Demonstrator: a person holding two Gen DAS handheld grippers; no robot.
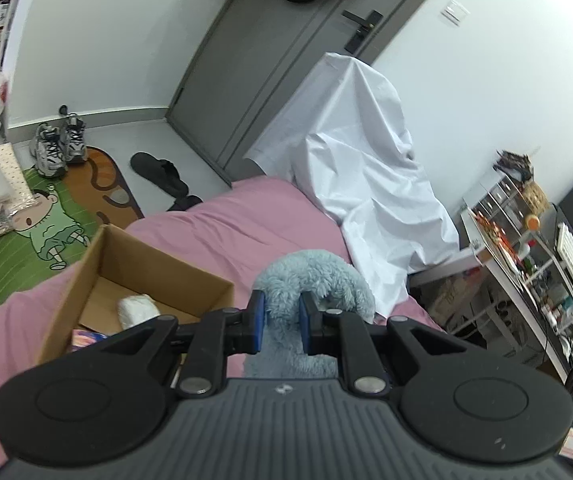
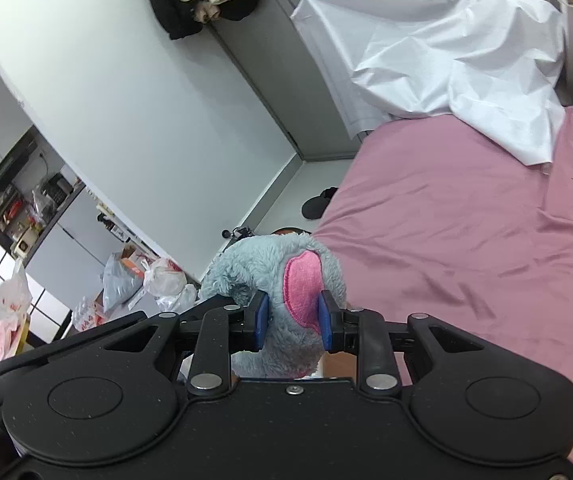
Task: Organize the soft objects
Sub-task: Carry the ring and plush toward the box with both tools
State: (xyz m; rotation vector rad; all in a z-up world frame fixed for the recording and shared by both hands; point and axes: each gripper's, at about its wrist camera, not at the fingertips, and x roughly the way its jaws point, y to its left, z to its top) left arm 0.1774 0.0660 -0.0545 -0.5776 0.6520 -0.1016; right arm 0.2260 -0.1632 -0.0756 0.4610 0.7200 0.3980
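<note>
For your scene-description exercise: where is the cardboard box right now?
In the left wrist view, the cardboard box sits open on the pink bed, lower left, beside the blue plush toy.

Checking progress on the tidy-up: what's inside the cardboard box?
The cardboard box holds a white fluffy item and something colourful; the left tongs hide the rest.

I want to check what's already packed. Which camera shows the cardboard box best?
The left wrist view. There the cardboard box sits open on the pink bedsheet, with a white soft item visible inside. The right wrist view shows none of the box; the blue plush toy and bed fill it.
</note>
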